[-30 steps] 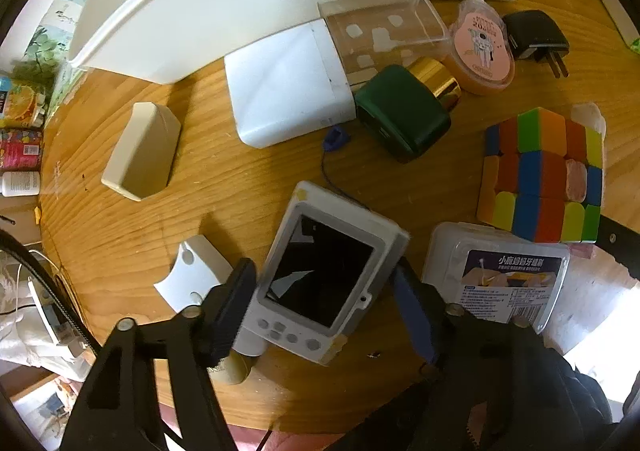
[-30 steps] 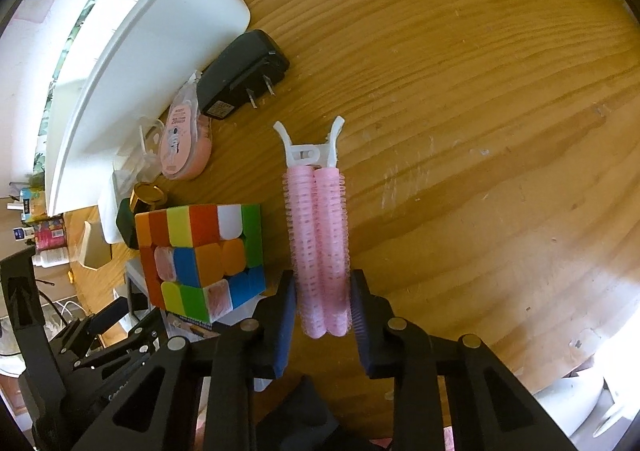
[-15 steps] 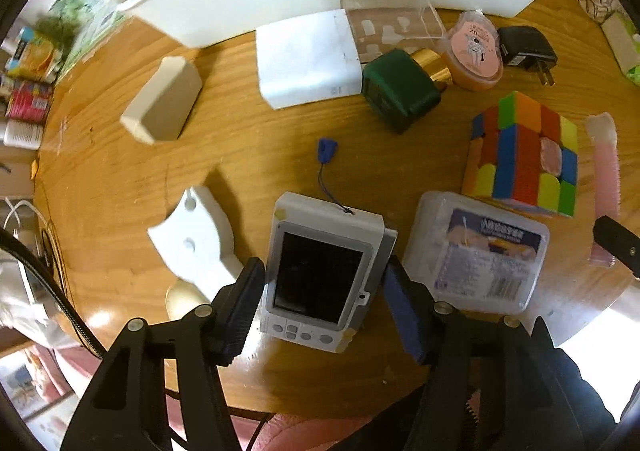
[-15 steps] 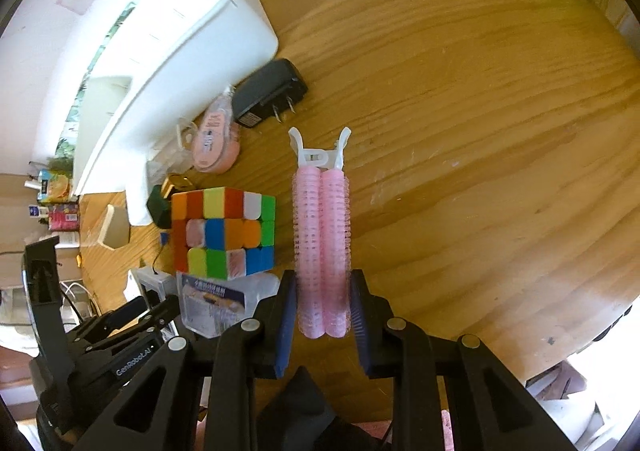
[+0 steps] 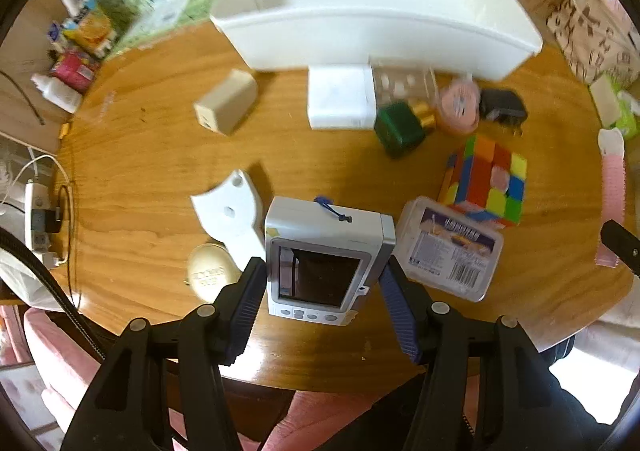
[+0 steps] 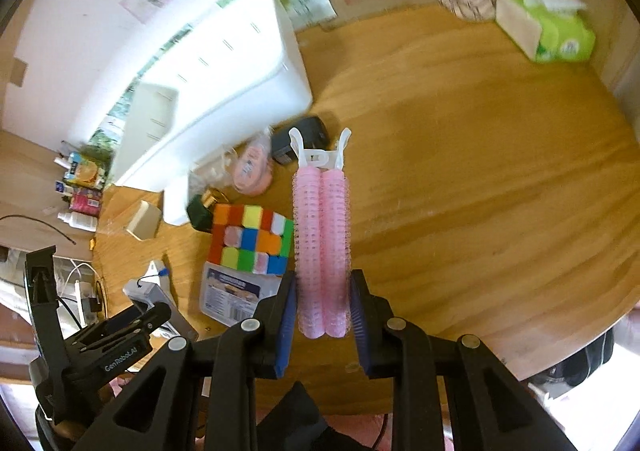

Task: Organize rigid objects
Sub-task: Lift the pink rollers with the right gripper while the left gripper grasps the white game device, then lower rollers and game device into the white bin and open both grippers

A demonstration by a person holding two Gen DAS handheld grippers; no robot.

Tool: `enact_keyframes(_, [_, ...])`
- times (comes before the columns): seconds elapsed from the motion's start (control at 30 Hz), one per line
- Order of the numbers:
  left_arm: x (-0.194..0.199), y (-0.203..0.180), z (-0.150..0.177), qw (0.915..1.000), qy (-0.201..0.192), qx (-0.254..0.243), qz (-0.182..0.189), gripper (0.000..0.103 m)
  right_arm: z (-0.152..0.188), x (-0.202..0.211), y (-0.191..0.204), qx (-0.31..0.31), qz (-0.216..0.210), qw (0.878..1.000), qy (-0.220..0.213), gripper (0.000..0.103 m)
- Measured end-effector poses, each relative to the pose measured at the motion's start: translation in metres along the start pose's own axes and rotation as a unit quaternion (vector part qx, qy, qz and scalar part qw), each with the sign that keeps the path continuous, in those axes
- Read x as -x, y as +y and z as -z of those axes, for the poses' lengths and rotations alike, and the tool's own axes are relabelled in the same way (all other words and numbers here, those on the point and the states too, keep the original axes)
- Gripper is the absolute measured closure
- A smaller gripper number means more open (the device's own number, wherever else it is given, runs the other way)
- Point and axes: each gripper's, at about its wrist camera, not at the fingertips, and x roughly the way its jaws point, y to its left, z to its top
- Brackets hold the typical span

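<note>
Above the cluttered wooden table (image 6: 460, 179), left claw (image 5: 322, 287) pinches a handheld device (image 5: 324, 259), right claw (image 6: 323, 309) pink rollers (image 6: 322, 235).

— What do you have in your left gripper (image 5: 322, 297)?
— A grey-white handheld device (image 5: 325, 259), dark screen up, buttons nearest you, blue cord on its far edge, clamped between both pads above the table.
— And your right gripper (image 6: 322, 317)?
— A pink double hair-roller clip (image 6: 322, 247), white handles pointing away, gripped at its near end.

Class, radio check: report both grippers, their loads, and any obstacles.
Left gripper shut on grey handheld screen device. Right gripper shut on pink hair-roller clip. White organizer box beyond; multicoloured puzzle cube close alongside.
</note>
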Motion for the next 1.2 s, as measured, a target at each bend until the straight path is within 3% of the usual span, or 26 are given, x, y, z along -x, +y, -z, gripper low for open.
enact_keyframes(0.27, [0.031, 0.005, -0.027, 0.9974, -0.068, 0.024, -0.002, 0.041, -0.021, 0.031, 0.019, 0.038, -0.021, 0.998, -0.049, 0.077])
enact_keyframes(0.63, [0.092, 0.022, -0.08, 0.9856, -0.163, 0.044, 0.0, 0.041, -0.064, 0.058, 0.045, 0.058, -0.053, 0.99, -0.115, 0.077])
enact_keyframes(0.9, [0.088, 0.028, -0.118, 0.9802, -0.187, 0.06, 0.026, 0.041, -0.095, 0.053, 0.061, 0.067, -0.074, 0.983, -0.154, 0.077])
enact_keyframes(1.2, [0.06, 0.025, -0.155, 0.9663, -0.226, 0.069, 0.103, 0.041, -0.124, 0.026, 0.068, 0.08, -0.088, 0.977, -0.18, 0.077])
